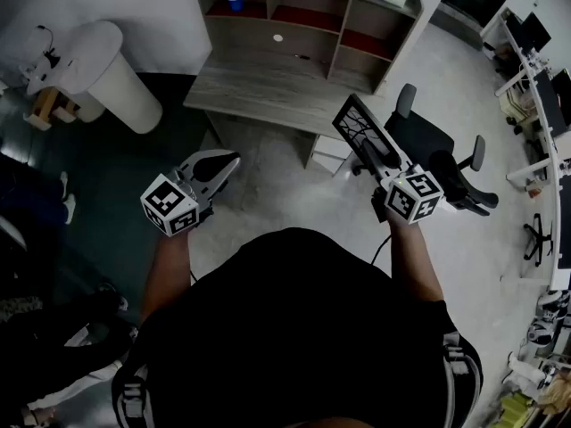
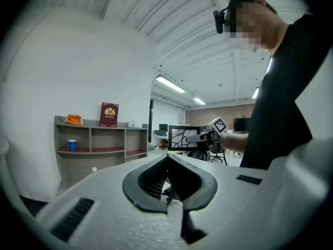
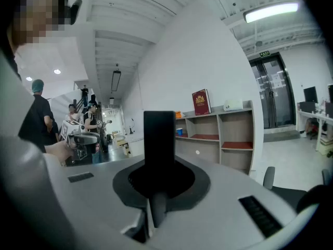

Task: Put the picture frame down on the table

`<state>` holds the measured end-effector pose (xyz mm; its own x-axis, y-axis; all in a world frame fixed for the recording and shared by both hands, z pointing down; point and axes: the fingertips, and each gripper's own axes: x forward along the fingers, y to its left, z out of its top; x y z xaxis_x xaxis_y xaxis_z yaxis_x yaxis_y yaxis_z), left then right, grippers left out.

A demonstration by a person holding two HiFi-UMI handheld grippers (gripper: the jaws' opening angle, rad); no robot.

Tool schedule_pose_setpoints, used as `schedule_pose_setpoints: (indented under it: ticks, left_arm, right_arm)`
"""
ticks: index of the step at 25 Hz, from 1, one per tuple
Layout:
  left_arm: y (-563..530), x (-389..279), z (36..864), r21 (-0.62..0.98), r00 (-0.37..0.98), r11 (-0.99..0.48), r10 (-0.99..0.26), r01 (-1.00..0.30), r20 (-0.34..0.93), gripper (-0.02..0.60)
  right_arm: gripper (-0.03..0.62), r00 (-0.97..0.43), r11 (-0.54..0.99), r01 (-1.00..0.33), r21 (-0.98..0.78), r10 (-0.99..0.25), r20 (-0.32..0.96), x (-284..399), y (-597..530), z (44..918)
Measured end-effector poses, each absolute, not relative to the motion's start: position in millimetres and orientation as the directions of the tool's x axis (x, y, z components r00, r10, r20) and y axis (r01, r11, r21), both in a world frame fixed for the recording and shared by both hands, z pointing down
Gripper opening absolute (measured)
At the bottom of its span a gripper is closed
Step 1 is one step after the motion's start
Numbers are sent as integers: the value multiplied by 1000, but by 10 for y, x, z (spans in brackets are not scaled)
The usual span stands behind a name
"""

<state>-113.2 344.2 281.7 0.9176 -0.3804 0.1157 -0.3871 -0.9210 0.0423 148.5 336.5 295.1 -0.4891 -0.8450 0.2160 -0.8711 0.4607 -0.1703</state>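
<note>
Task item: picture frame, dark border with a black branching pattern. It is carried in the air above the floor, well apart from the table and not yet over it.
Right gripper: jaws clamped tight on one edge of the frame. In the right gripper view the frame stands edge-on as a dark upright bar between the jaws. The grip takes the thin side, which leaves the patterned face untouched.
Frame attitude: tilted, far end pointing toward the table and held out ahead of the body, probably to keep it clear of the chair.
Left gripper: jaws appear to be together with nothing between them, though the dark recess makes this hard to confirm. It is held out to the side and takes no part in the carry.
Table: grey wood top, bare across the front, with a shelf unit at the back.
Obstruction: office chair near the right gripper.
Stage: judged as approach; set-down not begun.
</note>
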Motion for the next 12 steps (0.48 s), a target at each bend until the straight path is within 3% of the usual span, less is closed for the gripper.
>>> schedule_pose_setpoints:
  ticks: [12]
  left_arm:
    - [3302, -646, 2867, 34, 920, -926, -370, -377, 134, 17]
  right_arm:
    - [15, -509, 475, -858, -193, -836, 204, 1879, 3131, 3052]
